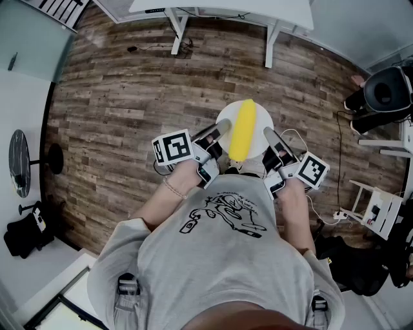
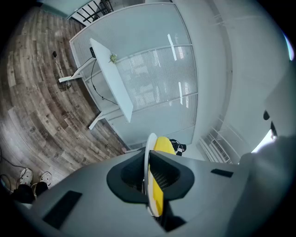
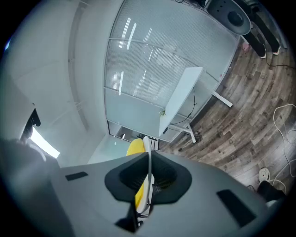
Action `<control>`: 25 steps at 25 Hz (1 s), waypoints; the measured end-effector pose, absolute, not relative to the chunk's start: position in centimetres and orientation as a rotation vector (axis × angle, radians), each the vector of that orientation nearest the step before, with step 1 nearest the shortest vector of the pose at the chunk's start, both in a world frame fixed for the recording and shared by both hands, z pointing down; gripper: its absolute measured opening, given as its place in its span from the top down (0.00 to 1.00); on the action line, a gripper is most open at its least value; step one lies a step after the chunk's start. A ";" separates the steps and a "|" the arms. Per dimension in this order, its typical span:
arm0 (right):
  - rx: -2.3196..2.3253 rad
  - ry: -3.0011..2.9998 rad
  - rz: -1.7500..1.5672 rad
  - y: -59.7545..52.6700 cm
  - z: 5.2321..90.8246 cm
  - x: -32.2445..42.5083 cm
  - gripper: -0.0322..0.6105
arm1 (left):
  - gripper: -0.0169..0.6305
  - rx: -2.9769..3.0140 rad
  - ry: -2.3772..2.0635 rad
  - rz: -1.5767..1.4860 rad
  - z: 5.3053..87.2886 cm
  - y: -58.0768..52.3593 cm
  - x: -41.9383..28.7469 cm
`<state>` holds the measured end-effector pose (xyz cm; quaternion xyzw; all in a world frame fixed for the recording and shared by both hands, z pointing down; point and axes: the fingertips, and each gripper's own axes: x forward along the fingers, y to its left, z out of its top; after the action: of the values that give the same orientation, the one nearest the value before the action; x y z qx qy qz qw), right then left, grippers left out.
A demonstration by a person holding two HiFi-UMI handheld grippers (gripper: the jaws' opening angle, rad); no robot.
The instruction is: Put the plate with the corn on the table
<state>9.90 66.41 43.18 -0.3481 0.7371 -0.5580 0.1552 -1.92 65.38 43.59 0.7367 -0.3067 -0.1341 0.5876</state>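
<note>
While the left hand-held gripper [image 1: 218,131] and right hand-held gripper [image 1: 271,136] pinch the round white plate [image 1: 260,119] mid-frame, any tilt may roll the yellow corn cob [image 1: 242,129] off.

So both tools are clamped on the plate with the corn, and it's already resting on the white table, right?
Not on the white table. The head view shows the left tool and right tool clamped on the plate with the corn, held in the air over the wood floor, that table farther ahead.
</note>
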 end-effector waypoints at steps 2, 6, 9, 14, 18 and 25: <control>-0.995 2.123 -1.590 66.4 43.0 9.9 0.92 | 0.92 1.717 -0.714 -0.314 43.5 65.4 -1.9; -0.989 2.123 -1.588 66.4 42.9 9.8 0.92 | 0.92 1.721 -0.714 -0.318 43.3 65.4 -1.9; -0.987 2.110 -1.594 66.2 42.9 10.1 0.92 | 0.92 1.719 -0.716 -0.320 43.3 65.2 -1.7; -0.967 2.097 -1.593 64.8 42.7 12.3 0.92 | 0.92 1.707 -0.727 -0.312 43.4 63.9 0.4; -0.951 2.111 -1.597 64.1 43.0 13.2 0.92 | 0.92 1.703 -0.745 -0.307 43.9 63.4 1.3; -0.943 2.123 -1.629 62.3 43.4 14.6 0.92 | 0.92 1.697 -0.741 -0.306 43.9 61.6 2.9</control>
<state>14.64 62.28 43.37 -0.3284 0.7396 -0.5675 0.1518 2.91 61.65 43.90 0.7294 -0.3187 -0.1313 0.5909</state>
